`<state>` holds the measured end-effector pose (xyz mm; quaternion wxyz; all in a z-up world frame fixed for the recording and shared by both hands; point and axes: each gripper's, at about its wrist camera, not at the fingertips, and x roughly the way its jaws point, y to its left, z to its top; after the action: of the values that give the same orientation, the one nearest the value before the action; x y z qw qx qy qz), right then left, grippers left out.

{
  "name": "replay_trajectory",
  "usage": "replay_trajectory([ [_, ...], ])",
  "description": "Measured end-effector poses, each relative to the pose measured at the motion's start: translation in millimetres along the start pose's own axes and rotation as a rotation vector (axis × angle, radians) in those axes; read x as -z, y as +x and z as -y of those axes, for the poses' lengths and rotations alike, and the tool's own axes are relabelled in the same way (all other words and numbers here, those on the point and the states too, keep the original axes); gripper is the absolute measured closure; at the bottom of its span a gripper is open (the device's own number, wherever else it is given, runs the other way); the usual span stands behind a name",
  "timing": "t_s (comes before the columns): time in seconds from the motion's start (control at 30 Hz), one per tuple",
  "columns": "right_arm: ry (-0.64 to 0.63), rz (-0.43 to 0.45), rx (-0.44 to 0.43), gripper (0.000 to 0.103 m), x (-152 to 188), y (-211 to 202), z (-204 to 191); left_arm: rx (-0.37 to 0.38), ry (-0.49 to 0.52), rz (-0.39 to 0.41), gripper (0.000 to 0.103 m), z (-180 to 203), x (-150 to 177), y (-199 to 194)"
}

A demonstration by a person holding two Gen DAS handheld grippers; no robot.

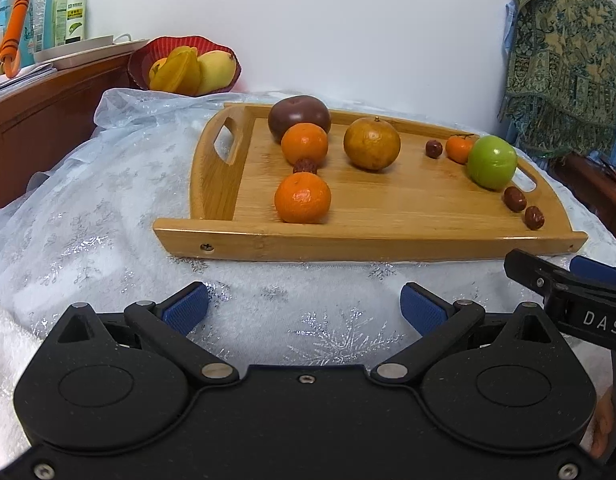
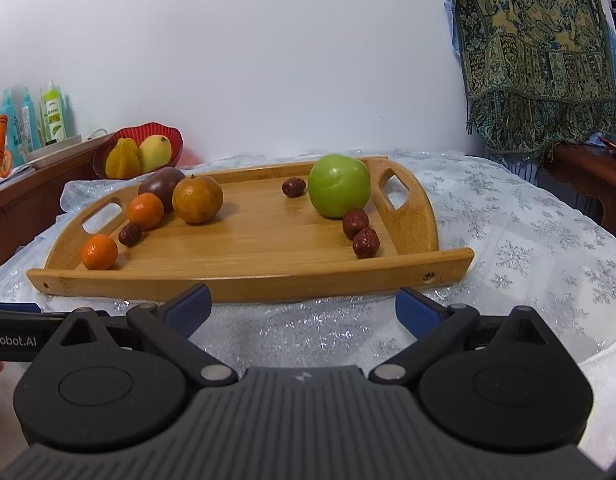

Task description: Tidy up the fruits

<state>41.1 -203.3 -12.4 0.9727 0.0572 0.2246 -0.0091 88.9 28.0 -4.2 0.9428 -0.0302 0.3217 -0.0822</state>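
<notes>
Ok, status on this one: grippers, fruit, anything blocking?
Left gripper and right gripper open, empty, short of tray. Fruit loose on tray, green apple at right end. Nothing blocking.

Tray (image 1: 387, 208): honey-brown wood grain. Apple (image 1: 492, 162): bright green. Tangerines (image 1: 302, 197): orange. Dates (image 2: 365, 242): dark red. Cloth (image 1: 88, 216): white with silver snowflakes. Bowl (image 2: 170, 134): red. Gripper pads (image 1: 186, 307): blue.

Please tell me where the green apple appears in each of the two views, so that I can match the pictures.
Left wrist view: the green apple is at the right end of the wooden tray, beside the handle cutout.
Right wrist view: the green apple is right of centre, also beside the right handle cutout.
Shared landmark: the red fruit bowl behind the tray's left end.
</notes>
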Motion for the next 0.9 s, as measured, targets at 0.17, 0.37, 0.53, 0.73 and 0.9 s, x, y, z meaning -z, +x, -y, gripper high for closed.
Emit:
replay_trajectory([
  [0.17,0.0,-0.02,0.005,0.0,4,1,1,-0.011,0.013,-0.002,0.0,1,3,1],
  [0.37,-0.002,-0.047,0.013,0.0,7,7,1,-0.026,0.028,-0.003,0.0,3,4,3],
  [0.53,-0.03,-0.06,0.016,0.0,9,9,-3,-0.038,0.027,-0.002,0.0,4,5,6],
  [0.73,-0.128,-0.081,0.015,0.0,11,14,-16,-0.064,0.034,-0.001,0.0,7,6,8],
  [0.9,-0.117,-0.083,0.007,0.0,11,14,-14,-0.072,0.03,0.002,0.0,8,6,10],
])
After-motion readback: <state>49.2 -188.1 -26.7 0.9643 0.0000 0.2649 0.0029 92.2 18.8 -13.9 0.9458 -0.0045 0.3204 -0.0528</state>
